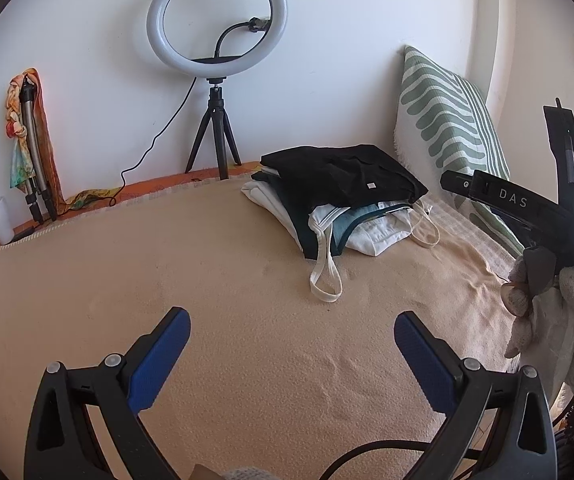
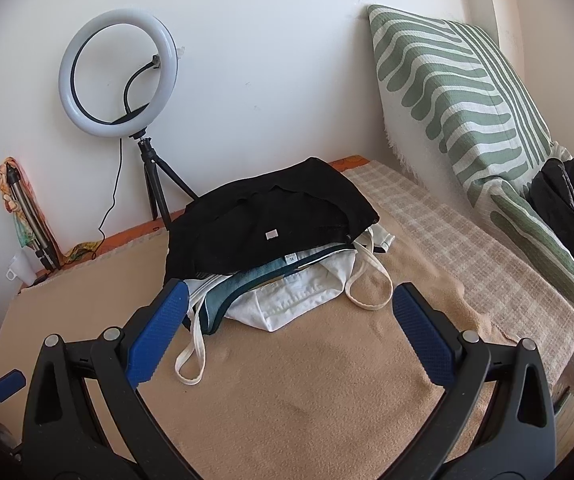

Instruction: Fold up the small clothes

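Beige terry blanket (image 1: 227, 264) covers the bed, and on it, toward the far right near the green-and-white patterned pillow (image 1: 443, 120), sits a pile of small clothes (image 1: 343, 196): a black garment (image 2: 263, 224) on top, white and teal pieces under it, cream straps trailing forward. Both blue-padded tools hover above the blanket, holding nothing: the left hand-held gripper (image 1: 291, 356) spread wide, the right hand-held gripper (image 2: 291, 332) spread wide just before the pile. A white ring light on a black tripod (image 1: 217, 76) stands by the wall.
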Demonstrator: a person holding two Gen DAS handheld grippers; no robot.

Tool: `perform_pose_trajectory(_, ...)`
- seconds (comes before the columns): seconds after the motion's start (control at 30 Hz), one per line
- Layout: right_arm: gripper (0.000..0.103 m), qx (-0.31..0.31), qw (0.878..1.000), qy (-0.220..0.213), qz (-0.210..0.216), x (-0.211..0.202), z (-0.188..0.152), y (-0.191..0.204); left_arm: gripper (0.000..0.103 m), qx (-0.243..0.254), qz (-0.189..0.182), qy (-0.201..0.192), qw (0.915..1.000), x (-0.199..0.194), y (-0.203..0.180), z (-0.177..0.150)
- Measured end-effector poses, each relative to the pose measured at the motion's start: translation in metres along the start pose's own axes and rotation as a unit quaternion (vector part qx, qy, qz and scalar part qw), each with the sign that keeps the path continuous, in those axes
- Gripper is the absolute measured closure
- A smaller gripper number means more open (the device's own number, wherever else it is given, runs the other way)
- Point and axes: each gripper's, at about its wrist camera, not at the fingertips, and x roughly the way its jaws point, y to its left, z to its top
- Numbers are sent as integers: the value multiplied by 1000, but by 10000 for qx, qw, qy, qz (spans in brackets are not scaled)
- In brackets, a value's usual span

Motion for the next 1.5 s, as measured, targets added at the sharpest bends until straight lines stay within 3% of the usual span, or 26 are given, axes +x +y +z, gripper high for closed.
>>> perform_pose_trajectory(1.5, 0, 146, 9998, 106, 125, 2, -2, -3, 0, 172, -134, 8, 9998, -3, -13, 4)
